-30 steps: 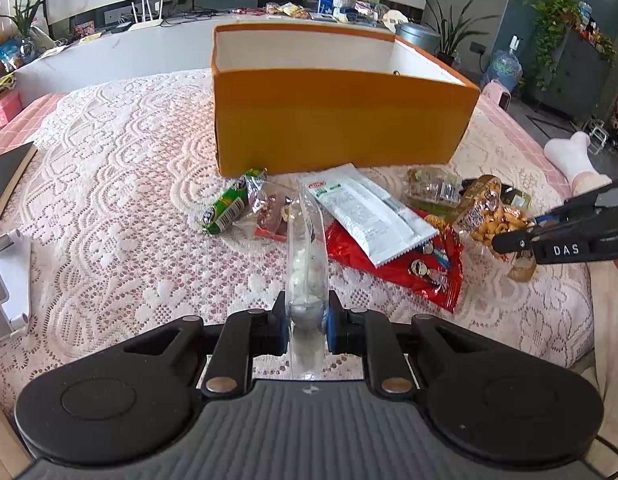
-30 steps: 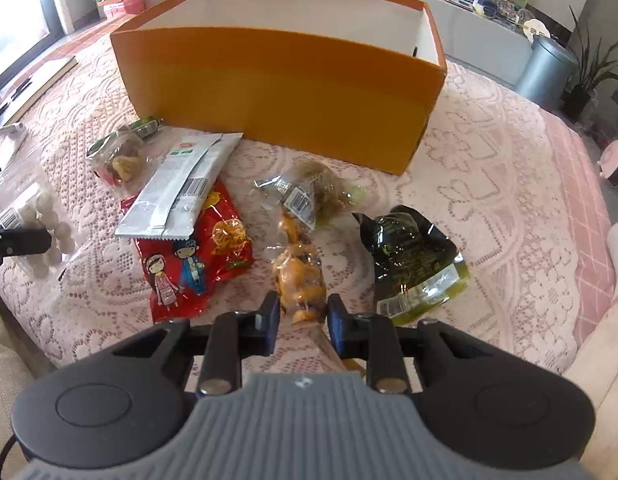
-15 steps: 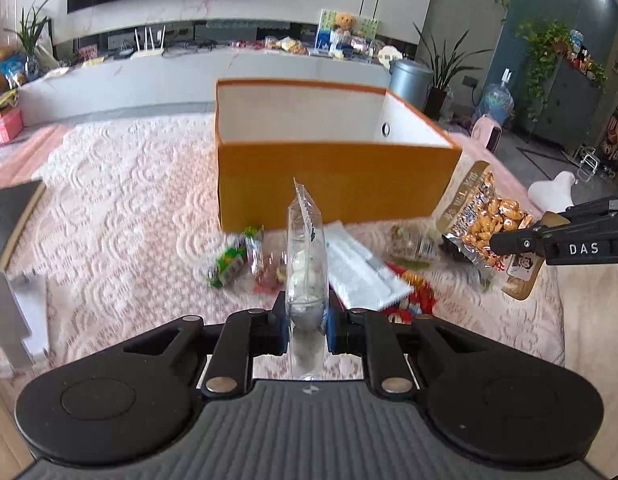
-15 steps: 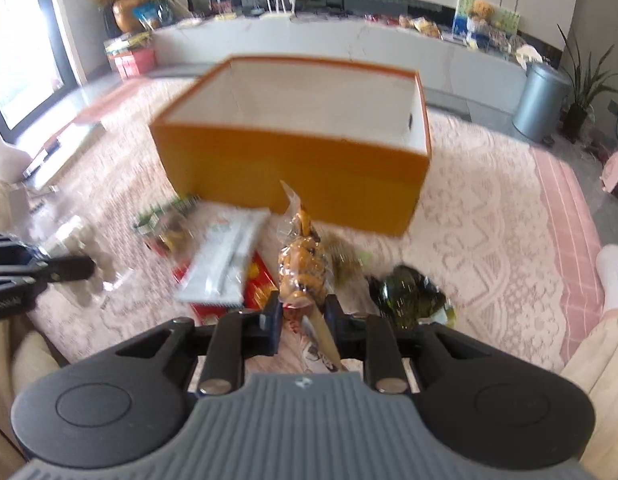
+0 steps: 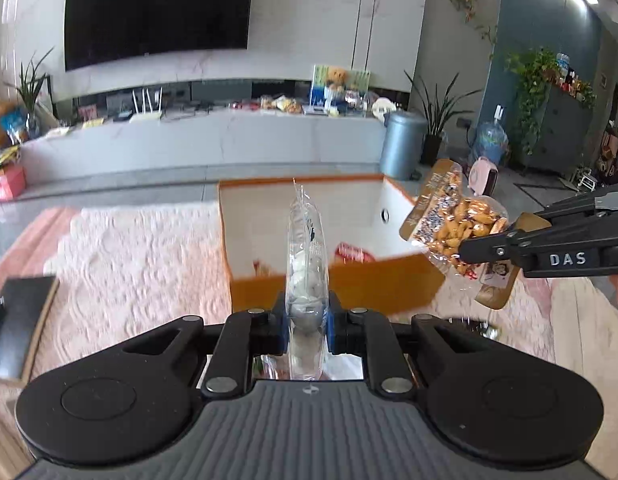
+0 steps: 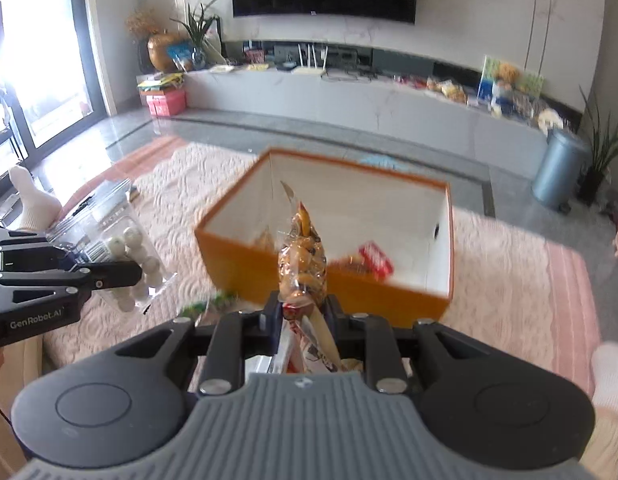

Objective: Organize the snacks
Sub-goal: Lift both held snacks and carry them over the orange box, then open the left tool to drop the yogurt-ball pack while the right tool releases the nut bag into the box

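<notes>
Left wrist view showed the left tongs (image 5: 307, 322) clamped on a clear bag of white balls (image 5: 306, 264), held upright in the air in front of the orange box (image 5: 337, 284). The right tongs (image 6: 303, 312) gripped a clear packet of golden nuts (image 6: 303, 264), raised just before the same box. Inside the box lay a red packet (image 6: 375, 261). The box stood on a surface draped in a pale lace cloth (image 5: 149, 256).

Orange box (image 6: 329, 284) (white inside), pink lace cloth (image 6: 509, 280), red packet (image 6: 375, 266)
</notes>
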{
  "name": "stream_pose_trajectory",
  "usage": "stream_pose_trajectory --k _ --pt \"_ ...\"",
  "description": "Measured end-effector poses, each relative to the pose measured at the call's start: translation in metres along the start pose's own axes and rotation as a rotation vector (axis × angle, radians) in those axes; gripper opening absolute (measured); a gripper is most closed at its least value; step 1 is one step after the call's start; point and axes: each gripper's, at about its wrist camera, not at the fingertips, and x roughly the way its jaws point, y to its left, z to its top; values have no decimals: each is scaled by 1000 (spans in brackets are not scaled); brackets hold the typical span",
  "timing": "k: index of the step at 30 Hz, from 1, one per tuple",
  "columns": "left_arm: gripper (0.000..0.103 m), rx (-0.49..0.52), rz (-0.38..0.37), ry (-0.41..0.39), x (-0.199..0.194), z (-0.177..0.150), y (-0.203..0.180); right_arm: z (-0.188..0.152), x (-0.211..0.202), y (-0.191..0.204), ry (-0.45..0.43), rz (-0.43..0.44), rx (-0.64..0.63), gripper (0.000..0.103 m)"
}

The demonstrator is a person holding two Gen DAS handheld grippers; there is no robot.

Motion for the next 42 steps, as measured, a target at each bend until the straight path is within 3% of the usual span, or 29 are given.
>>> stream_pose_trajectory --k 9,19,29,42 --pt "18 59 3 -20 29 38 -10 53 23 4 -65 -45 -42 18" --pt "18 32 18 -66 71 78 0 90 81 -17 -96 -112 -66 18" --pt "18 16 57 85 150 60 6 81 169 -44 31 -174 -77 18" --pt "19 -21 35 208 191 45 22 49 251 -58 237 -197 -94 18"
